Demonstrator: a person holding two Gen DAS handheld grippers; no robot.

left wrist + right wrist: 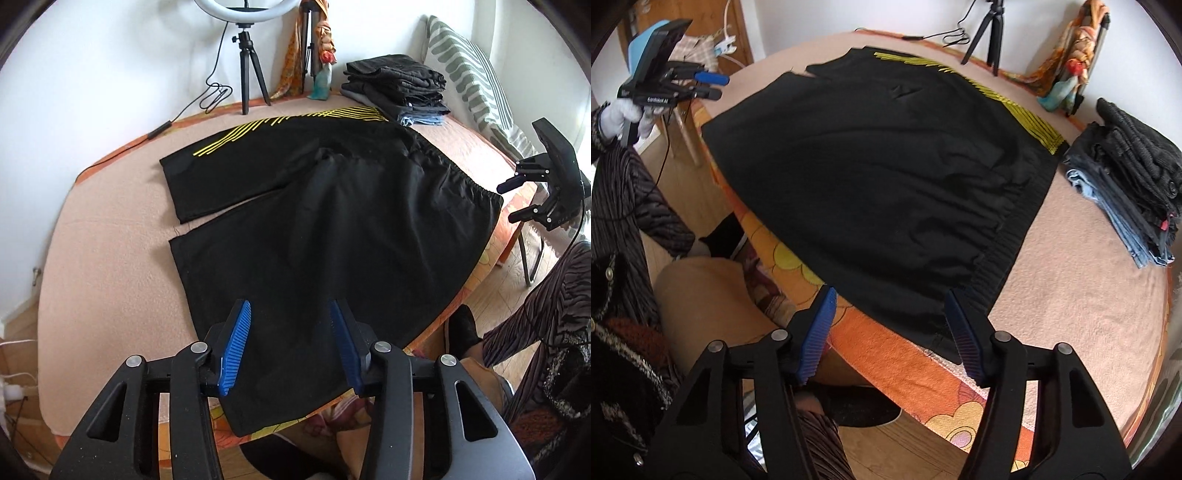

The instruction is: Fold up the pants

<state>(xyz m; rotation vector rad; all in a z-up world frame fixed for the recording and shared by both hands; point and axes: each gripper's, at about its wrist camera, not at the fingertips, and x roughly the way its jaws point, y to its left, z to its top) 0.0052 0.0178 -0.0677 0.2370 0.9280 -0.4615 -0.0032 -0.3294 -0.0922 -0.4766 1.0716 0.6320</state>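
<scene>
Hovering over the near edge of the black shorts (332,221), you are holding the left gripper (291,343) above a leg hem and the right gripper (890,328) above the waistband corner, both jaws open and empty, ready to pinch. The shorts are lying flat on the bed (110,277), long axis running waistband to hems along its edge.

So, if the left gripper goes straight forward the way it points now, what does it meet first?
Most likely the black pants: the left gripper, jaws open, points down at the near leg, close to the bed edge. Nothing seems to lie between, though depth is uncertain.
</scene>
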